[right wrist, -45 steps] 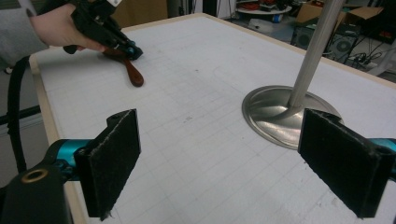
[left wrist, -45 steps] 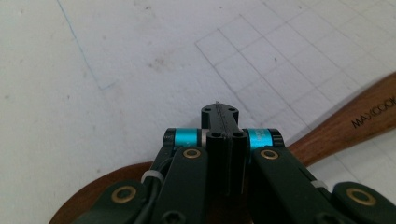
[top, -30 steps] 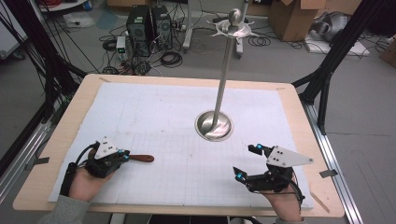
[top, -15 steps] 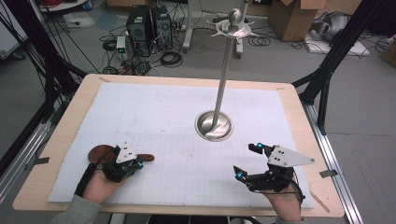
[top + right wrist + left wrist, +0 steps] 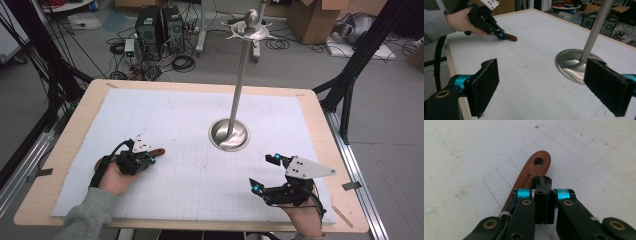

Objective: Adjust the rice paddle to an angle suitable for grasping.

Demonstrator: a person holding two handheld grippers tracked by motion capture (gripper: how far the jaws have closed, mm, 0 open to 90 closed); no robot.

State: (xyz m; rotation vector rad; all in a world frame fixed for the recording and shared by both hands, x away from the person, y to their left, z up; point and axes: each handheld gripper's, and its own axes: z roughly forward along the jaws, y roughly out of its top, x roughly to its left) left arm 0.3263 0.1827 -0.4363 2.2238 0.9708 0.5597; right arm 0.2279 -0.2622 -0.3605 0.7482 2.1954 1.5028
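A brown wooden handle (image 5: 534, 170) with a hole near its rounded end lies flat on the white gridded mat. My left gripper (image 5: 541, 180) rests right over it. Its jaws are pressed together with nothing visible between them, and the handle runs under them toward the lower left. In the high view the handle's end (image 5: 158, 150) sticks out just past the left gripper (image 5: 149, 158) at the mat's left front. My right gripper (image 5: 263, 173) hovers at the right front with its jaws wide open and empty. In its own view the right gripper (image 5: 544, 87) faces the left gripper (image 5: 502, 34).
A tall metal pole on a round steel base (image 5: 229, 135) stands right of the mat's (image 5: 175, 115) centre, with hooked arms at its top (image 5: 248, 29). The wooden table edge (image 5: 80, 120) frames the mat. Computers, cables and boxes lie on the floor beyond.
The left hand has slid to the right, so its gripper now sits over the wooden handle and less of the handle shows. The right gripper has stayed in place.
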